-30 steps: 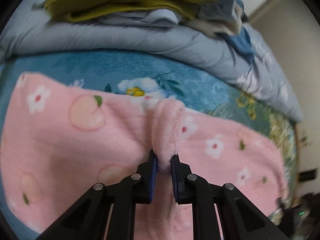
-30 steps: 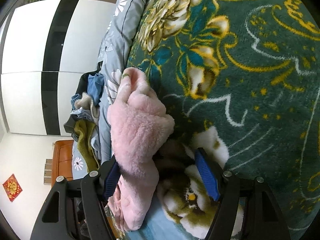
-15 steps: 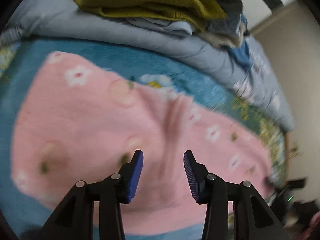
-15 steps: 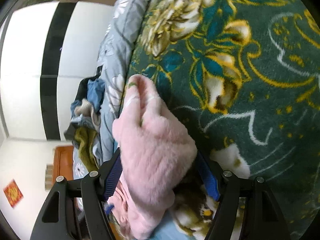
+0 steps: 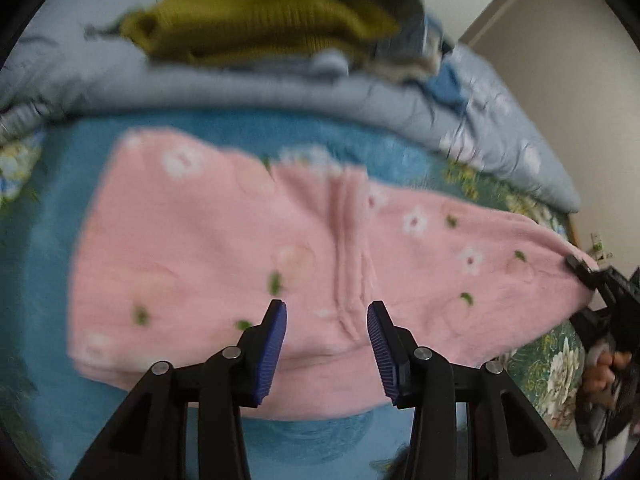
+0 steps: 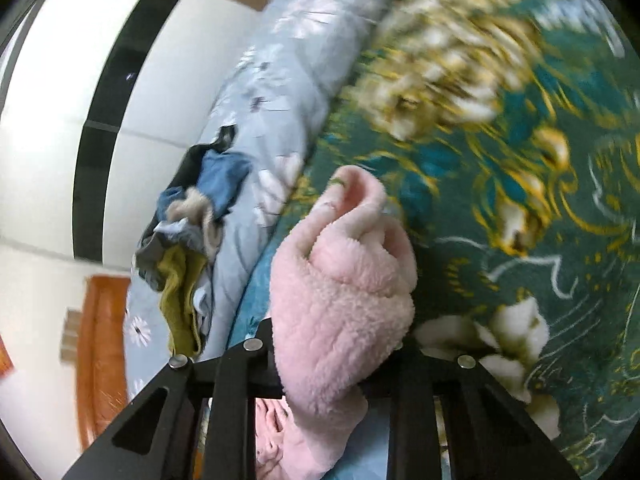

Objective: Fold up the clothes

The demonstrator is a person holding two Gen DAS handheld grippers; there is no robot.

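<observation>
On the left, the left gripper (image 5: 326, 344) hangs with its jaws wide apart and nothing between them, just above the near edge of the pink fleece garment (image 5: 248, 264), which lies spread across the bed with a raised crease (image 5: 348, 248) running down its middle. Toward the right, the garment's far end is bunched thickly between the jaws of the right gripper (image 6: 340, 356), which are closed on that wad of fleece (image 6: 340, 292). The risk, as I judge it, lies in this one-sided hold: if the right end is pulled or lifted while the left end lies free, the plush cloth may drag across the blanket, skew the crease, and fold crookedly; the fat bunch could also slip out of the jaws. The surface is a soft teal floral blanket (image 5: 48, 240), likely to grip fleece. Behind it runs a rolled pale blue quilt (image 5: 240, 88) carrying a heap of clothes topped by an olive-yellow knit (image 5: 256, 28). Beyond stand white wardrobe doors (image 6: 44, 120) with a black stripe.
</observation>
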